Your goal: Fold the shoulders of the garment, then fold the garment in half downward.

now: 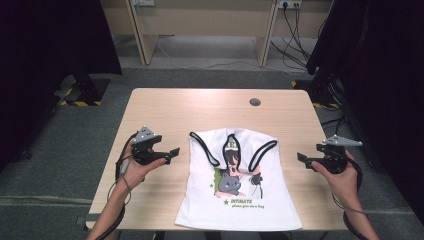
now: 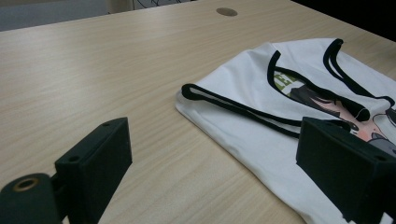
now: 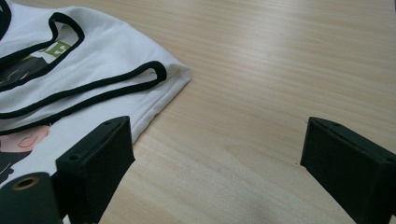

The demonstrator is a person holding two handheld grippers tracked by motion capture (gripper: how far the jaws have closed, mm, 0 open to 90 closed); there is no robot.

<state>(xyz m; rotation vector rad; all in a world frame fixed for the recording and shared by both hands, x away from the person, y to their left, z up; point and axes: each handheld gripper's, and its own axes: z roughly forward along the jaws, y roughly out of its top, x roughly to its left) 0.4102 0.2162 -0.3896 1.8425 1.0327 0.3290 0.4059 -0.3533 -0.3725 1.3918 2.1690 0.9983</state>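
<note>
A white tank top [image 1: 240, 190] with black trim and a cartoon print lies flat on the wooden table [image 1: 200, 107], neck toward the far side. My left gripper [image 1: 171, 154] hovers just left of its left shoulder strap [image 2: 224, 103], jaws wide apart with nothing between them. My right gripper [image 1: 303, 161] hangs to the right of the right strap [image 3: 116, 84], also open and empty. In the left gripper view the shirt [image 2: 289, 102] lies ahead and to the right. The right gripper view has the shirt [image 3: 70, 79] at upper left, bare wood between the jaws.
A small round grommet [image 1: 255, 102] sits in the tabletop near the far edge. Dark curtains hang at both sides, with stands and cables on the grey floor beyond the table. Bare wood lies left, right and beyond the shirt.
</note>
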